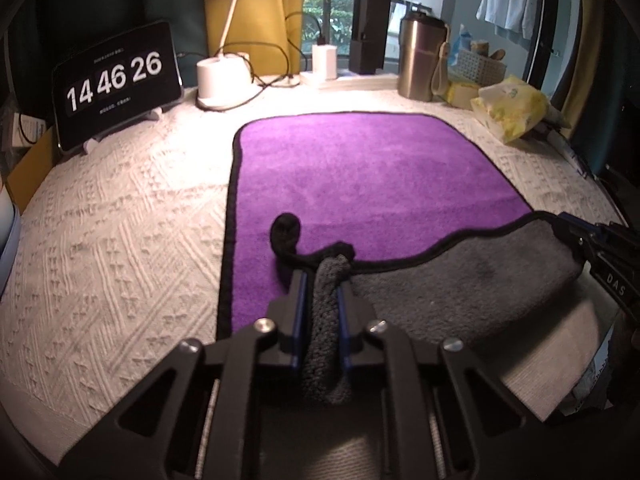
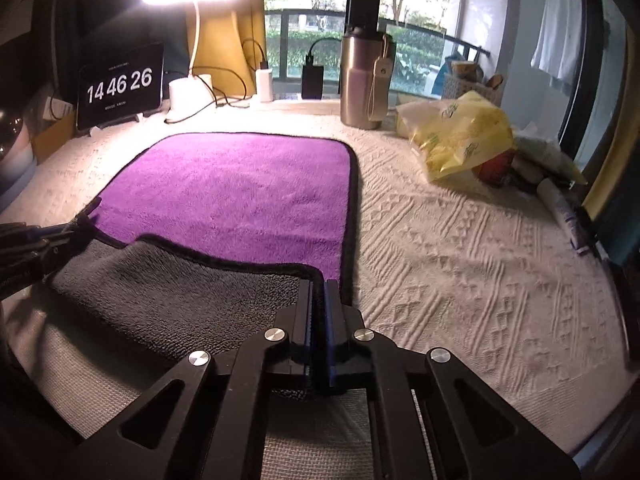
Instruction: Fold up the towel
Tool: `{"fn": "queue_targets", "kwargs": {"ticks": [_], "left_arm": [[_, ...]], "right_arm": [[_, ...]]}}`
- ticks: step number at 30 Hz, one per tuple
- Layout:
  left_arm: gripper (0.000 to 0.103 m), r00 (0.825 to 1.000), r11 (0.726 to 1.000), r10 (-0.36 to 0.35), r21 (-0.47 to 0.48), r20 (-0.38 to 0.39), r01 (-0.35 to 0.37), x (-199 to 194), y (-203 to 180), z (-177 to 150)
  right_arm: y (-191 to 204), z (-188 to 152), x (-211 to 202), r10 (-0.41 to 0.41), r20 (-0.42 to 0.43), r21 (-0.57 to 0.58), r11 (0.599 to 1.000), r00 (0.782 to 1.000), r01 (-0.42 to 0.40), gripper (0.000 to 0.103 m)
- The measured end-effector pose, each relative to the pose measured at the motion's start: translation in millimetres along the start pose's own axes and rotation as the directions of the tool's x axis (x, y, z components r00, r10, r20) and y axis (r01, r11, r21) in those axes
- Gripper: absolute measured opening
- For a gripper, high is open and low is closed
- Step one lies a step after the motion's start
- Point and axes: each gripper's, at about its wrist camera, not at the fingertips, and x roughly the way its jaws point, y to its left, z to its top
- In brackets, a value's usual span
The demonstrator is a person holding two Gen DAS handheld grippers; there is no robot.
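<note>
A towel (image 1: 352, 168), purple on top and grey underneath with a black border, lies on the white textured cloth (image 1: 120, 240). Its near edge is lifted and turned over, so the grey side (image 1: 460, 280) shows. My left gripper (image 1: 323, 280) is shut on the near left corner, with grey cloth bunched between its fingers. My right gripper (image 2: 319, 286) is shut on the near right corner of the towel (image 2: 240, 192). Each gripper also shows at the edge of the other view: the right gripper (image 1: 600, 248) and the left gripper (image 2: 40, 240).
At the back stand a tablet clock (image 1: 116, 84), a white lamp base (image 1: 224, 80) with cables, a steel tumbler (image 1: 420, 60) and a white basket (image 1: 480, 66). A yellow bag (image 2: 460, 136) and a tube (image 2: 560, 208) lie at the right.
</note>
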Motion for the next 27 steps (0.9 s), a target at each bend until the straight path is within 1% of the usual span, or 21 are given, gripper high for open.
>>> {"fn": "queue_targets", "kwargs": {"ticks": [6,13,27], "left_arm": [[0.014,0.998,1.000,-0.009,-0.008,0.058,0.009,-17.5,2.7,13.0],[0.014,0.993,1.000,-0.003,-0.012,0.116,0.004,-29.5,4.6,33.5],[0.014,0.984,0.999,0.015,-0.034,0.179,-0.009,-25.9,12.4,71.3]], "right_arm": [[-0.5,9.8,-16.7,-0.009,0.067,-0.004,1.000,0.998,0.010,0.005],[-1.6,30.6,-26.8,-0.006,0.131,-0.011,1.000,0.991,0.008,0.005],[-8.1,69.5,-16.6,0.001,0.197,-0.021,1.000,0.980,0.004,0.005]]}}
